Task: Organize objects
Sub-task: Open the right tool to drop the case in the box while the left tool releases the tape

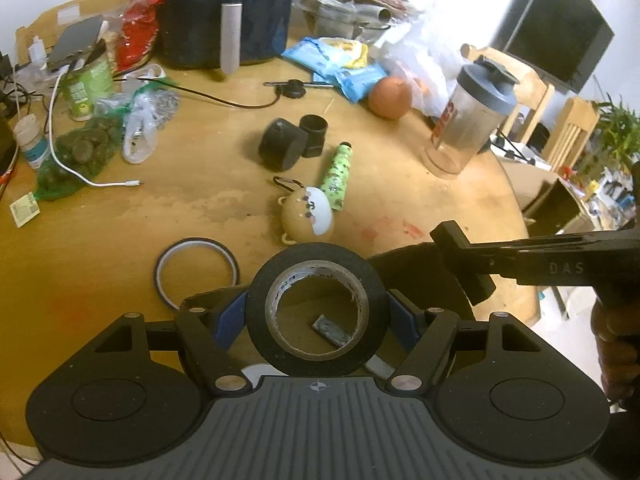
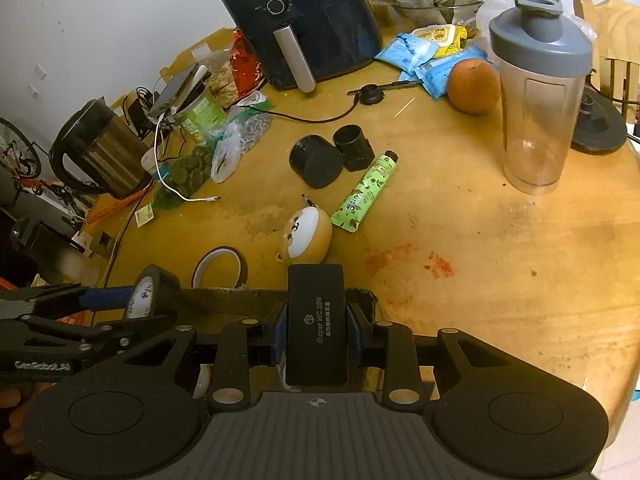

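Observation:
My left gripper [image 1: 316,314] is shut on a black tape roll [image 1: 316,258], its blue pads pressing the roll's two sides. The roll hangs over a dark felt container [image 1: 404,266] at the table's near edge. My right gripper [image 2: 316,320] is shut on a flat black box [image 2: 316,344] with grey print, just above the same container's rim [image 2: 224,298]. In the left wrist view the right gripper [image 1: 464,268] comes in from the right. In the right wrist view the left gripper [image 2: 120,300] and its tape roll [image 2: 148,292] sit at the left.
On the round wooden table lie a thin tape ring [image 1: 196,272], a round plush keychain [image 1: 308,214], a green tube [image 1: 336,172] and two black cylinders [image 1: 280,144]. Farther back stand a shaker bottle [image 2: 540,92], an orange [image 2: 472,86], an air fryer [image 2: 300,20] and a kettle [image 2: 100,148].

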